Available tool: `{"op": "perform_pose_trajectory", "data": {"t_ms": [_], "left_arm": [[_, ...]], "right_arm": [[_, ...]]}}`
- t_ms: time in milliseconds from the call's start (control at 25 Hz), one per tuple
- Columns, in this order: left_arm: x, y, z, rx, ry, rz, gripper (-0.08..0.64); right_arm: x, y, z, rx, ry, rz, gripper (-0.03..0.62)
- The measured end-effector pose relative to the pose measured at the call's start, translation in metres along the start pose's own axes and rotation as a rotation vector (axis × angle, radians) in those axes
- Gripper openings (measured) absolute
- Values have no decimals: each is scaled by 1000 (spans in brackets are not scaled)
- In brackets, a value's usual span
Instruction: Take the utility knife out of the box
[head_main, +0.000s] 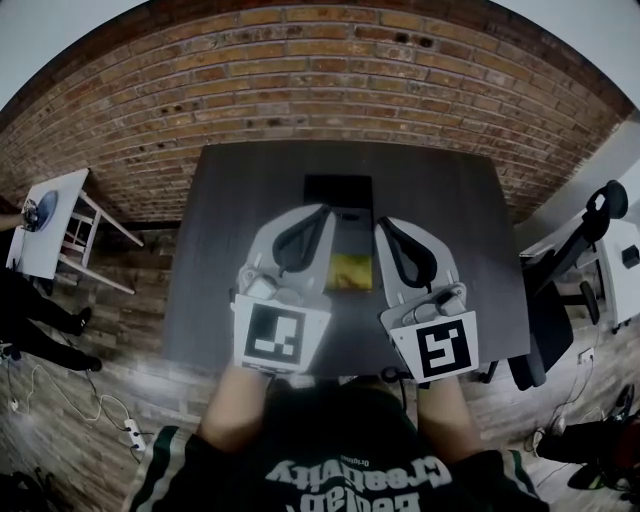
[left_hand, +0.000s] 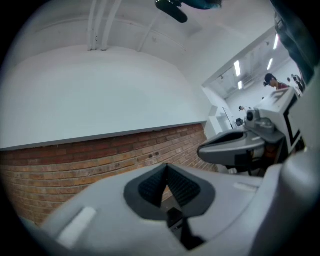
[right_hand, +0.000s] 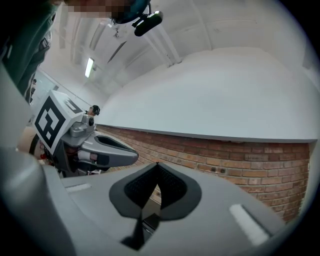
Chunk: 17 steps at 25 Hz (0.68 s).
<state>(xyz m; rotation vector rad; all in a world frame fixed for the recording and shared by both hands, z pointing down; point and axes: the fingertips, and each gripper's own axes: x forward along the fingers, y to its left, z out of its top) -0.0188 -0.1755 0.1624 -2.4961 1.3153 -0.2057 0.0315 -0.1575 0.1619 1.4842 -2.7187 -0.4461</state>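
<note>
On the dark table (head_main: 225, 240), at twelve o'clock from the person's hands in the head view, lies the box (head_main: 338, 192), with a yellowish patch (head_main: 350, 272) at its six o'clock end that I take for the utility knife, though it is too blurred to be sure. The left gripper (head_main: 316, 216) hangs at the box's nine o'clock and the right gripper (head_main: 388, 230) at its three o'clock, both above the table and apart from it. In its own view the left gripper (left_hand: 167, 169) has its ribbed pads together at the tips with nothing between them, and the right gripper (right_hand: 157, 168) is likewise closed and empty. Both look level at the brick wall (head_main: 330, 80) rather than down at the box. The likely trouble is a descent with the jaws not opened: closed tips would shove the box or the knife instead of straddling it. If only one gripper pulls while the other does not steady the box, the box could lift or slide toward the table's edge. The two grippers also sit close together, so they may knock each other over so narrow a target
</note>
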Motion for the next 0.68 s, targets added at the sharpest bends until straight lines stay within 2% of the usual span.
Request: {"op": "perform_pose_trajectory", "data": {"t_ms": [680], "left_arm": [[-2,0,-9,0,11,-15,3]], "right_arm": [[3,7,-5,14,-2,-7,6]]}}
